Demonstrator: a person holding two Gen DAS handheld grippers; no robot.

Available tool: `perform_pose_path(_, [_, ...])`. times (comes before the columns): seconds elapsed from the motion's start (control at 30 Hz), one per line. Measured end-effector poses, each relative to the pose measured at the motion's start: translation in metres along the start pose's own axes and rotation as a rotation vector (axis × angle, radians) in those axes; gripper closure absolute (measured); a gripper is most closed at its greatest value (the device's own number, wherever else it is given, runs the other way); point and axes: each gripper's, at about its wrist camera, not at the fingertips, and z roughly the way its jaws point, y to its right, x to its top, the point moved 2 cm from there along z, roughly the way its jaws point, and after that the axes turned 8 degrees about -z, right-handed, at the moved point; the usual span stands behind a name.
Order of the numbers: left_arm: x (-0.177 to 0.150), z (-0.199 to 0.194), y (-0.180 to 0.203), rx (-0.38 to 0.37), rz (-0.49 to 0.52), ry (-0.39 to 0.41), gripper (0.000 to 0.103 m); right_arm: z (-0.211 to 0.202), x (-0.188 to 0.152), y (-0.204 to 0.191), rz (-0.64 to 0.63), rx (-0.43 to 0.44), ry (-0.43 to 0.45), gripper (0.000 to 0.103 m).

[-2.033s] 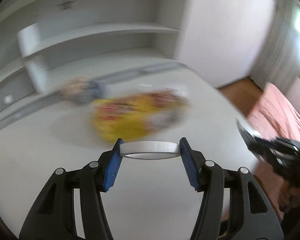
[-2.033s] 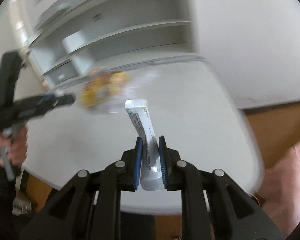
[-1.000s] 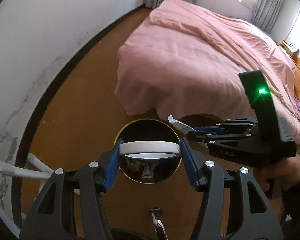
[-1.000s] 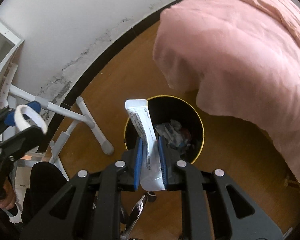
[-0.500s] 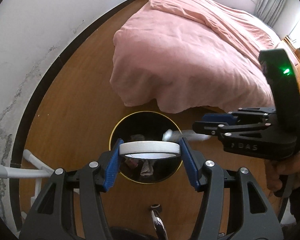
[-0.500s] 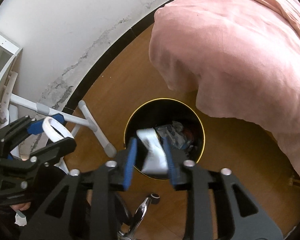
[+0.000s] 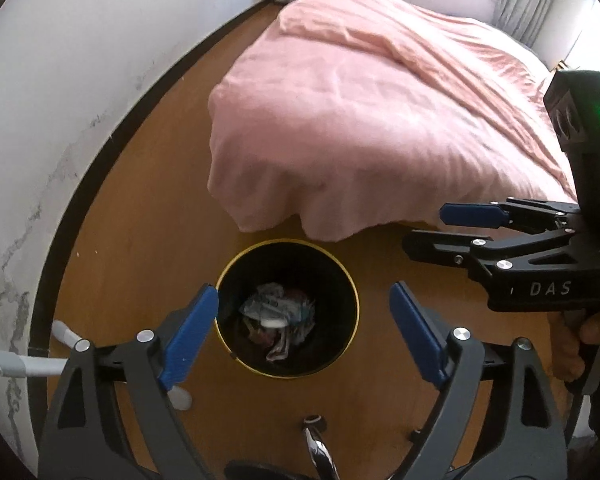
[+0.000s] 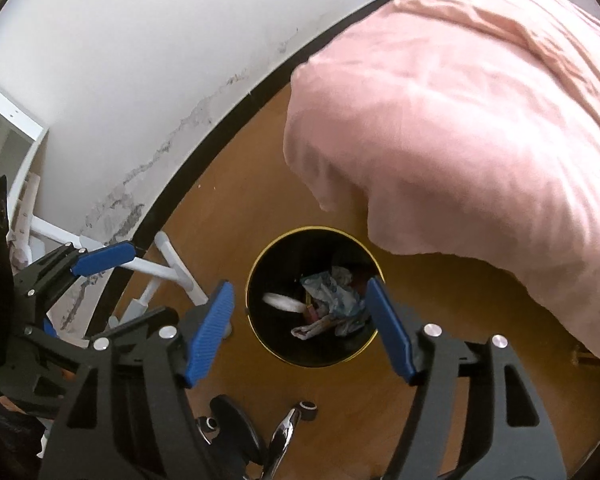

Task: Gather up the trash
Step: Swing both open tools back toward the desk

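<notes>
The black bin with a yellow rim stands on the wooden floor, just beside the foot of the bed. Inside it lies crumpled trash, and a blurred white ring shows at about 9 o'clock within the opening in your right wrist view. In the left wrist view the same white ring appears as a pale smear on top of the trash pile.

Half a second ago your left gripper clamped that ring between its blue pads; now its jaws stand wide apart and hold nothing, framing the bin from above. Your right gripper was gripping a white tube a second ago and was just spreading half a second ago; now it too is spread wide and empty, with the bin between its pads. Whether the tube is among the trash cannot be made out.

In the left wrist view, your right gripper reaches in from 3 o'clock, a green light on its body. In the right wrist view, your left gripper enters from 9 o'clock.

The bed's pink cover fills the area from 12 to 2 o'clock. A white wall with a dark skirting board curves along 9 to 11 o'clock, and white tubular legs stand near the bin at 9 o'clock.
</notes>
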Motion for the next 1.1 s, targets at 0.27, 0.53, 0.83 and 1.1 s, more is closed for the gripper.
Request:
perform_pose_path(0.27, [-0.006,-0.105,-0.006,0.023,0.006,0.152,0.014,-0.058,0.019,-0.059,-0.101,0.008,0.102,0.029])
perform_pose_path(0.53, [-0.062,-0.238,-0.082,0.195,-0.138,0.300,0.012,-0.090,0.035,-0.199,-0.335,0.143,0.177,0.027])
perform_pose_path(0.83, [-0.196,-0.363,-0.235,0.496,-0.514,0.377,0.012,-0.082,0.017,-0.420,-0.663,0.387,0.162,0.027])
perform_pose_path(1.1, [-0.304,-0.431,-0.315,0.619,-0.771,0.394,0.012,-0.058,0.009,-0.569,-0.832,0.457,0.137,0.027])
